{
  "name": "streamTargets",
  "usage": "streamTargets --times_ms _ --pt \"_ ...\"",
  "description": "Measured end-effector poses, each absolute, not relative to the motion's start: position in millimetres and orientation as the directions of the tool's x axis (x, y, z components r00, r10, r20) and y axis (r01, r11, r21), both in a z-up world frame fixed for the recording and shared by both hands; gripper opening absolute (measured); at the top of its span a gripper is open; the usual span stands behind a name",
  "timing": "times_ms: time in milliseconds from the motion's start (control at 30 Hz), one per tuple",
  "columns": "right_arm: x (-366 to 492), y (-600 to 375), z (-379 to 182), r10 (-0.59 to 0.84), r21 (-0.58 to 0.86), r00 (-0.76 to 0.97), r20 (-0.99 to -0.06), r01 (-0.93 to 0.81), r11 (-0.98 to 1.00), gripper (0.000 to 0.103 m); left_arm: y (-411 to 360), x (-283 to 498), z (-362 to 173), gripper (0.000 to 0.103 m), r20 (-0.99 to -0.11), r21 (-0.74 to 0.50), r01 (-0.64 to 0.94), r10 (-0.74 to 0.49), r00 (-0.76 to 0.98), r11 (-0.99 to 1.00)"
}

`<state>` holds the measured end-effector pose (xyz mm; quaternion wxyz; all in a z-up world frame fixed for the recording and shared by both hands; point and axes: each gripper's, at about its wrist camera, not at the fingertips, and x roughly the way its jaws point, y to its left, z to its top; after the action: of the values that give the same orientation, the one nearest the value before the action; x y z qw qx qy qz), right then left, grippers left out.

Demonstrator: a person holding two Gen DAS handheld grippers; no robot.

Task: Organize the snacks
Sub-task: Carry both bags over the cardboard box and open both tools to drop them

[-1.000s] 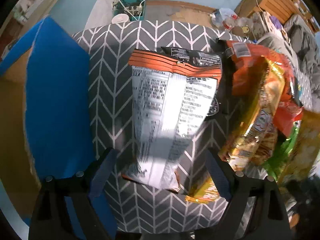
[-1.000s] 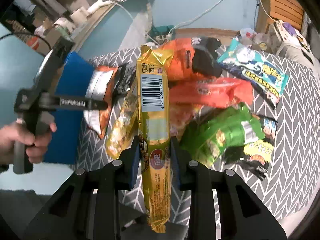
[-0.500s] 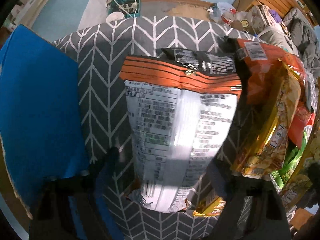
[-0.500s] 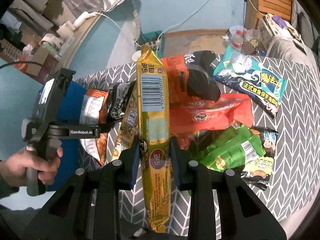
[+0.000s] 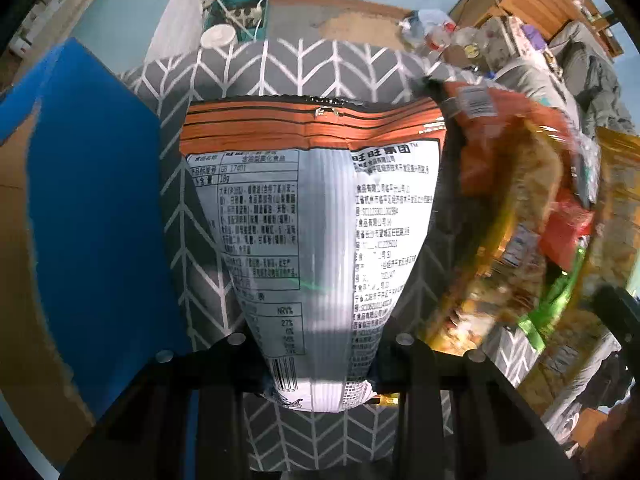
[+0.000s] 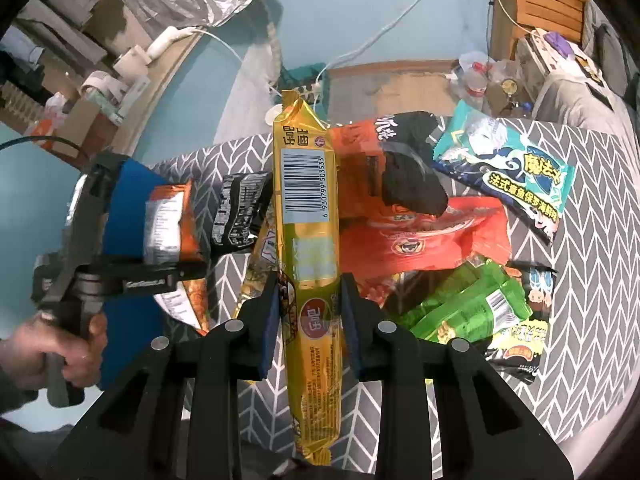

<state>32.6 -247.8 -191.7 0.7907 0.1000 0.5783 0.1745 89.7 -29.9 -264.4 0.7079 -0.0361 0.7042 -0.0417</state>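
Left gripper (image 5: 316, 364): jaws closed on the lower end of the silver-and-orange crimped foil snack bag (image 5: 312, 220), printed back face toward the lens, over the grey herringbone-patterned cloth (image 5: 280, 68) beside the blue cardboard box (image 5: 92, 200). Right gripper (image 6: 308, 304): jaws clamped across the long yellow foil snack packet (image 6: 308, 216), held upright above the pile of orange, green and teal packets.

Handling judgement: both packs look light and air-puffed, film thin and slick, contents likely brittle. Best hold is the flat sealed end or a narrow waist; a hard squeeze risks crushing.

Hidden: the left pads sit behind the bag, so contact is not seen directly. Box interior out of view. Right side of left view smeared by blur; pile labels there unreadable
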Motion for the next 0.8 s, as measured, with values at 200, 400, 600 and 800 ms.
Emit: streamTargets --times_ms 200,400,600,800 --pt "35 -244 -179 0.414 0.371 0.262 -0.872 -0.196 0.907 0.027 -31 74 -230 0.034 -0.99 -0.127 0.0 -0.127 0.056 0.992" --pt "39 -233 -157 0.447 0.387 0.244 -0.861 -0.258 0.886 0.027 -20 59 -189 0.034 -0.986 -0.114 -0.015 -0.111 0.124 0.993" --pt "44 -207 -136 0.493 0.409 0.215 -0.843 -0.339 0.847 0.027 2 42 -152 0.034 -0.98 -0.116 -0.069 -0.103 0.169 0.991" --pt "50 -174 -121 0.549 0.441 0.173 -0.817 -0.425 0.79 0.027 21 27 -127 0.034 -0.976 -0.121 -0.106 -0.098 0.197 0.987"
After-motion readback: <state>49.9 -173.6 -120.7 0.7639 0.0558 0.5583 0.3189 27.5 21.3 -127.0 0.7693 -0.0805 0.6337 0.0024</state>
